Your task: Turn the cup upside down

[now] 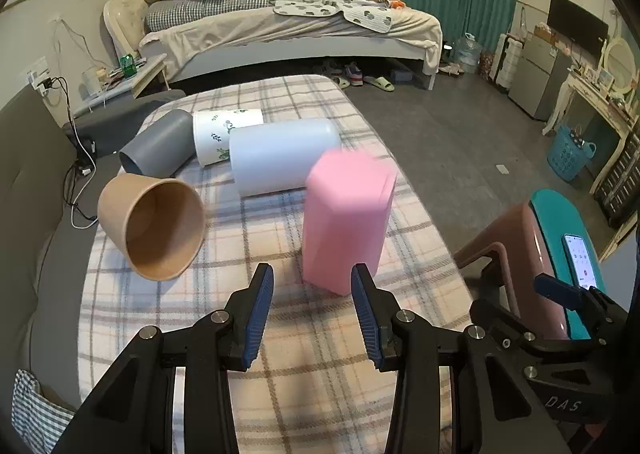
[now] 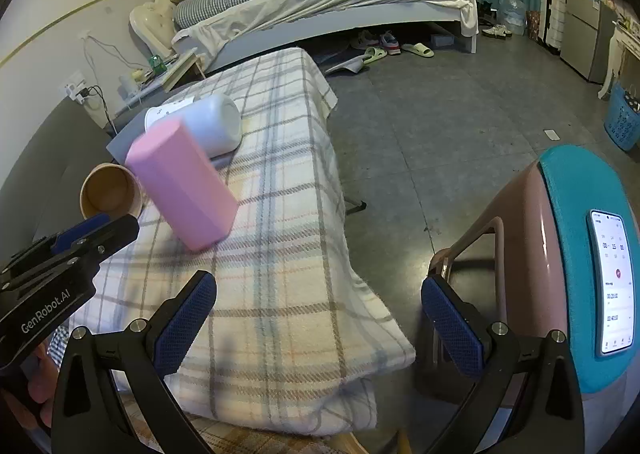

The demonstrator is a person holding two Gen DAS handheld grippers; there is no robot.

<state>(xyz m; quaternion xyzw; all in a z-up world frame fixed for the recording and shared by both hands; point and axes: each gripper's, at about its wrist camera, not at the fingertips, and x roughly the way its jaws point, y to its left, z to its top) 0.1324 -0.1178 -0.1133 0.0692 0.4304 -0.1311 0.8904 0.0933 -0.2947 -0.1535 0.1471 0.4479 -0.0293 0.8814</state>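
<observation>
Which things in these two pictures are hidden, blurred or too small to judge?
- Pink cup: its top is blurred in the left wrist view, so whether that end is open is unclear.
- Grey cup: the right wrist view shows only a sliver behind the pink cup.
- Leaf-print cup: the white cup covers part of it.
- Phone: its screen text is too small to read.

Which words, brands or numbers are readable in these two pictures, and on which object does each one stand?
"GenRobot.AI": white letters on the black body of the left hand-held gripper, seen in the right wrist view.
"DAS": faint letters on the black body of the right hand-held gripper, seen in the left wrist view; possibly part of a longer word.
Phone on the stool: a timer-like screen with digits, too small to read surely.
</observation>
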